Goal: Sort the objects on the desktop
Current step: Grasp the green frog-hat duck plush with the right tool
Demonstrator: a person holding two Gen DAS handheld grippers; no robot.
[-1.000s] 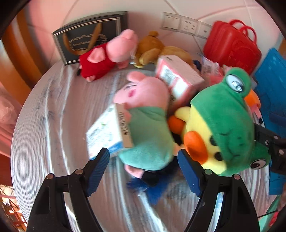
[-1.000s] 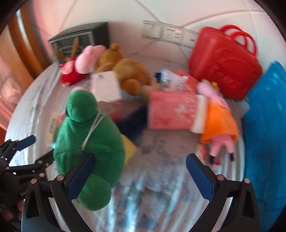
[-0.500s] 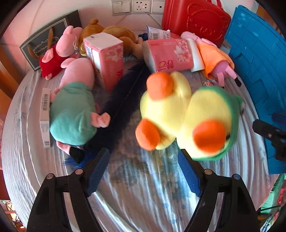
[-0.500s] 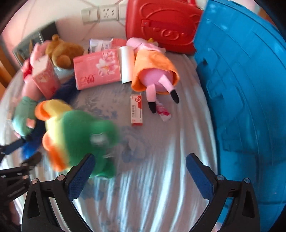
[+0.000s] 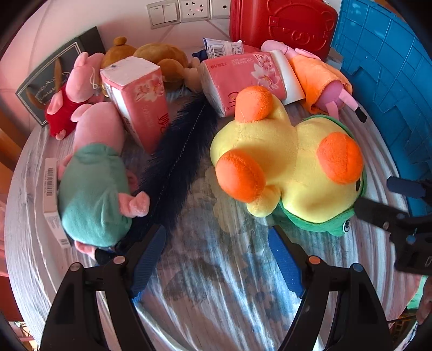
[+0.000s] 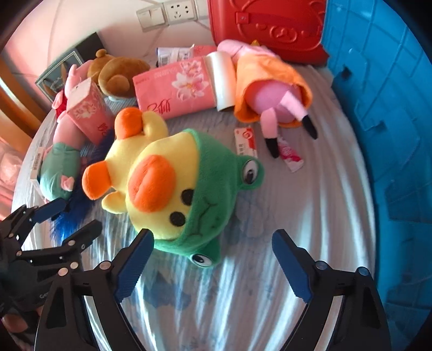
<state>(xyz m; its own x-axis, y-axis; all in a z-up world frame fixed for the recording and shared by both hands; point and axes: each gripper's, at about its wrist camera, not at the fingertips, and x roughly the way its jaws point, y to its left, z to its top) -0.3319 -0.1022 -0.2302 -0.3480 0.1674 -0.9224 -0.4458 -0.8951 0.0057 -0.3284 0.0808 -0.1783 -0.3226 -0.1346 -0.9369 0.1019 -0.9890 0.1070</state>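
Observation:
A yellow duck plush in a green frog hood lies on its back on the patterned tablecloth. My right gripper hangs over its head, jaws wide and closing. The hood reaches in between the fingers, but the pads do not press on it. My left gripper is open over bare cloth, with the duck plush just ahead to the right and a pig in a green dress to the left. Two pink tissue packs lie behind.
A blue crate fills the right side, and a red case stands at the back wall. A pig in an orange dress, a brown bear, a pig in red, a dark furry strip and a small red-and-white box crowd the table.
Both views swung right and sank towards the table. The duck plush went from upright to lying on its back, and now sits close to the right gripper's fingers, which have narrowed a little.

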